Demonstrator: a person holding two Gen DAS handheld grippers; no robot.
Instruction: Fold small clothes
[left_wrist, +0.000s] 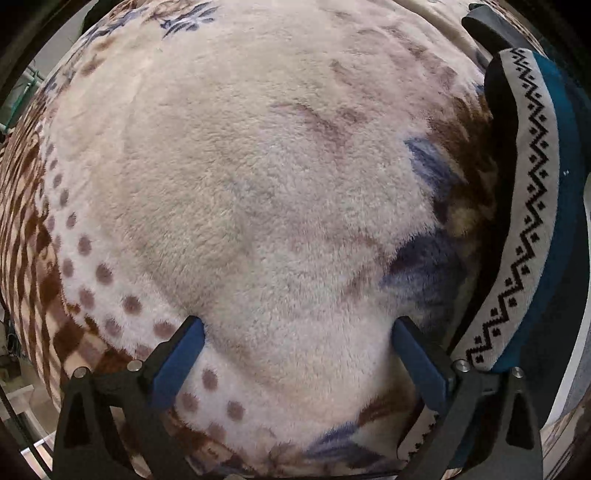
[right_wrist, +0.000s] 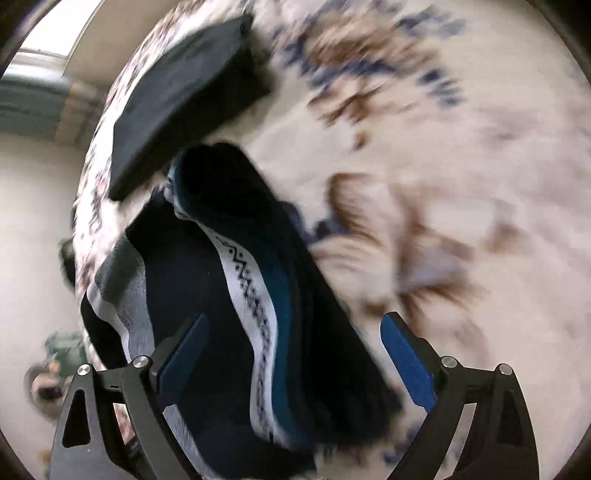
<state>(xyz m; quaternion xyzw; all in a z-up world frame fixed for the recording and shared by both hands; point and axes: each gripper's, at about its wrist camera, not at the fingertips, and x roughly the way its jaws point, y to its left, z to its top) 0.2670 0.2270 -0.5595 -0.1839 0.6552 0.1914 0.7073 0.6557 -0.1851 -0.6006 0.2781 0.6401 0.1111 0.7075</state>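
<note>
**Both grippers spread, garment lying free on the blanket**

The left gripper hangs over bare fleece blanket, fingers spread with nothing between them; the dark blue garment's zigzag-patterned band lies outside its right finger. The right gripper is also spread, straddling that garment without pinching it, probably released after a fold. A folded dark piece sits beyond, likely finished.
</note>
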